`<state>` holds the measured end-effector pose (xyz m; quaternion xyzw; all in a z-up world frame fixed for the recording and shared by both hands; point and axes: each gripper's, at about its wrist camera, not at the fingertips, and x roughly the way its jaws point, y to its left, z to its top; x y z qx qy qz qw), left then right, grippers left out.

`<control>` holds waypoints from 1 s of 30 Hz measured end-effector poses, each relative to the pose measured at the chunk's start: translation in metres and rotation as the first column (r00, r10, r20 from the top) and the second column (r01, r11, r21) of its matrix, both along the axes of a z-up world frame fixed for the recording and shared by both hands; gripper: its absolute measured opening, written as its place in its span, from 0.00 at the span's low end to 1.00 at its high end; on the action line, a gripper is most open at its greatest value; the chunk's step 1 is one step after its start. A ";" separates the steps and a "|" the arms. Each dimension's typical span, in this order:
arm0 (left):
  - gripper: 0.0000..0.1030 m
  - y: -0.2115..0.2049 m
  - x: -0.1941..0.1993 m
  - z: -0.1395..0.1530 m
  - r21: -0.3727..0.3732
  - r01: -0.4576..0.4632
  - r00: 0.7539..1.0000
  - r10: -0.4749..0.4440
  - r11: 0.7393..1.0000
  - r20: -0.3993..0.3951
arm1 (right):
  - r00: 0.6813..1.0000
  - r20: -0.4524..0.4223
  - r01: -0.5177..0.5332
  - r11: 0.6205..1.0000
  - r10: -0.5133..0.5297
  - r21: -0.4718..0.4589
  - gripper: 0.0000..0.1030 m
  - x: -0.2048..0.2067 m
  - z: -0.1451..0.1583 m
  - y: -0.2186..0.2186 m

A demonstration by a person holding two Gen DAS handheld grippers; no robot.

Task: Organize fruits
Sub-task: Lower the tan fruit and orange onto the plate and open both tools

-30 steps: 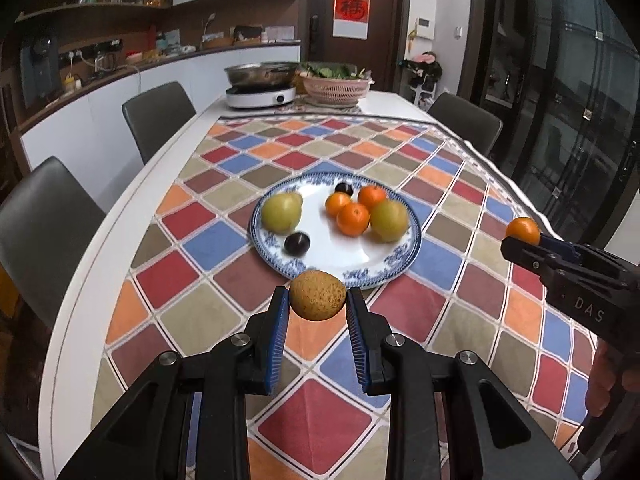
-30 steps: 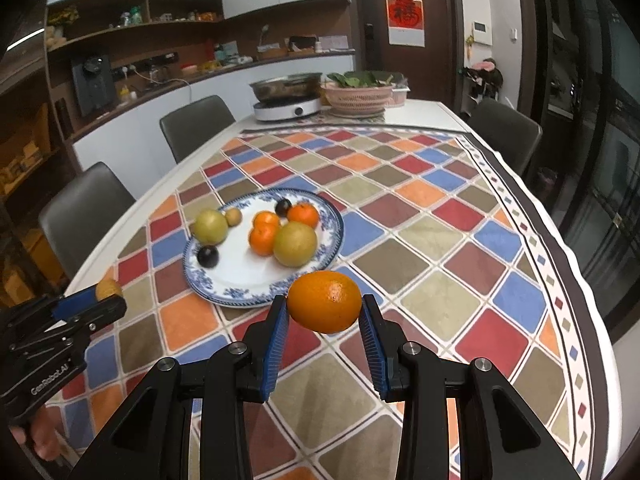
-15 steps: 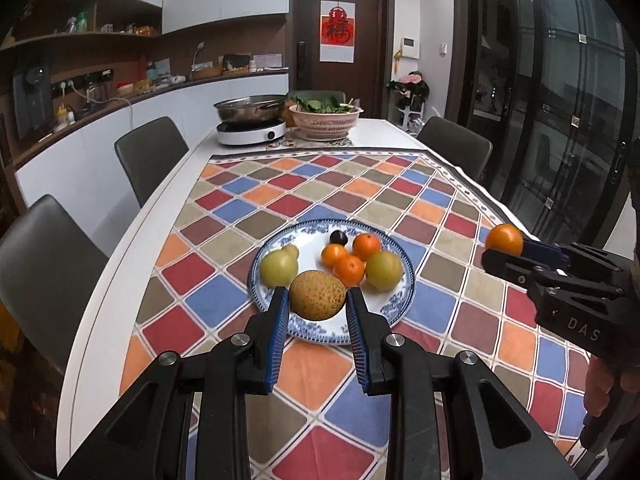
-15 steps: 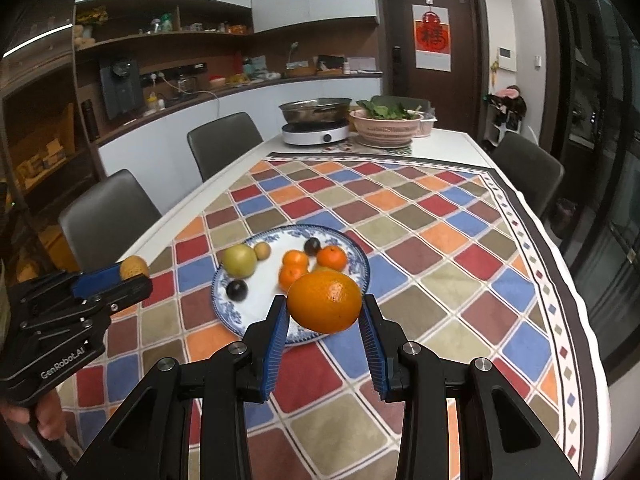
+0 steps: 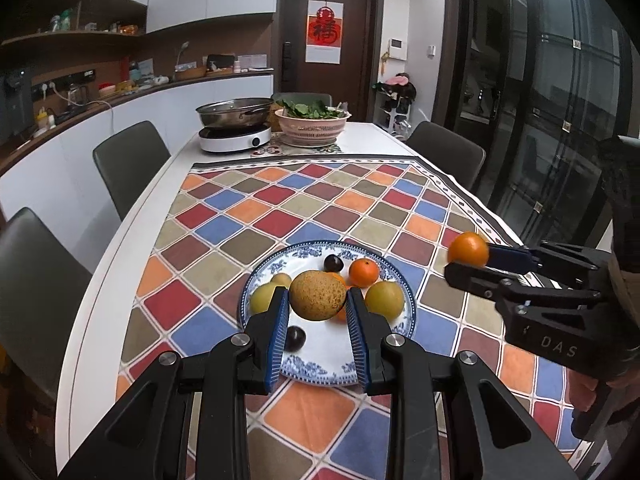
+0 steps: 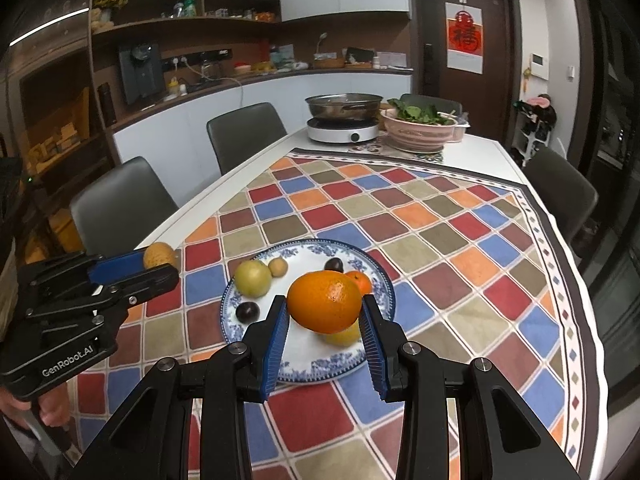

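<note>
Both grippers now higher, pulled back from blue-and-white china plate (image 5: 404, 300); round speckled brown fruit (image 5: 317, 295) and big orange (image 6: 324, 306) lifted along.

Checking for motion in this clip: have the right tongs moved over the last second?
Yes. In their own view the plate has slid down, now behind the orange held in the right tongs: they moved forward over it.

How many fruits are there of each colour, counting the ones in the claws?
Orange fruits: at least 3, some half hidden
Yellow-green fruits: 2
Brown fruits: 2
Dark purple fruits: 2
Total: at least 9
</note>
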<state>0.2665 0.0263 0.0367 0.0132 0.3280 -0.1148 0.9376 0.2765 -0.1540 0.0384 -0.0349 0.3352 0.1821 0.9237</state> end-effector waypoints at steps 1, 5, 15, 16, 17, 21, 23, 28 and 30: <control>0.28 0.000 0.003 -0.001 0.000 0.006 1.000 -0.006 1.000 -0.002 | 1.000 -0.005 -0.010 1.000 0.010 0.000 0.36 0.004 -0.001 0.002; 0.28 -0.001 0.019 -0.004 0.012 0.041 0.999 -0.041 0.999 -0.024 | 0.999 -0.025 -0.041 0.999 0.041 -0.008 0.36 0.018 -0.004 0.009; 0.28 0.000 0.053 -0.020 0.040 0.117 0.990 -0.114 0.992 -0.079 | 0.993 -0.088 -0.087 0.995 0.082 -0.048 0.36 0.053 -0.023 0.023; 0.28 0.000 0.056 -0.022 0.038 0.122 0.989 -0.119 0.992 -0.086 | 0.992 -0.094 -0.091 0.995 0.086 -0.050 0.36 0.057 -0.026 0.024; 0.28 0.000 0.060 -0.025 0.039 0.125 0.988 -0.121 0.991 -0.091 | 0.991 -0.100 -0.096 0.994 0.090 -0.050 0.36 0.060 -0.027 0.025; 0.28 0.001 0.073 -0.037 0.033 0.161 0.980 -0.156 0.986 -0.125 | 0.987 -0.122 -0.109 0.992 0.101 -0.056 0.36 0.071 -0.035 0.029; 0.28 0.001 0.080 -0.043 0.025 0.177 0.974 -0.171 0.984 -0.145 | 0.986 -0.133 -0.113 0.992 0.104 -0.060 0.36 0.077 -0.040 0.031; 0.28 0.003 0.095 -0.057 0.024 0.196 0.964 -0.189 0.980 -0.188 | 0.978 -0.168 -0.132 0.989 0.120 -0.062 0.36 0.089 -0.054 0.038; 0.28 0.003 0.098 -0.062 0.027 0.201 0.961 -0.192 0.979 -0.198 | 0.976 -0.177 -0.142 0.987 0.128 -0.072 0.36 0.092 -0.060 0.041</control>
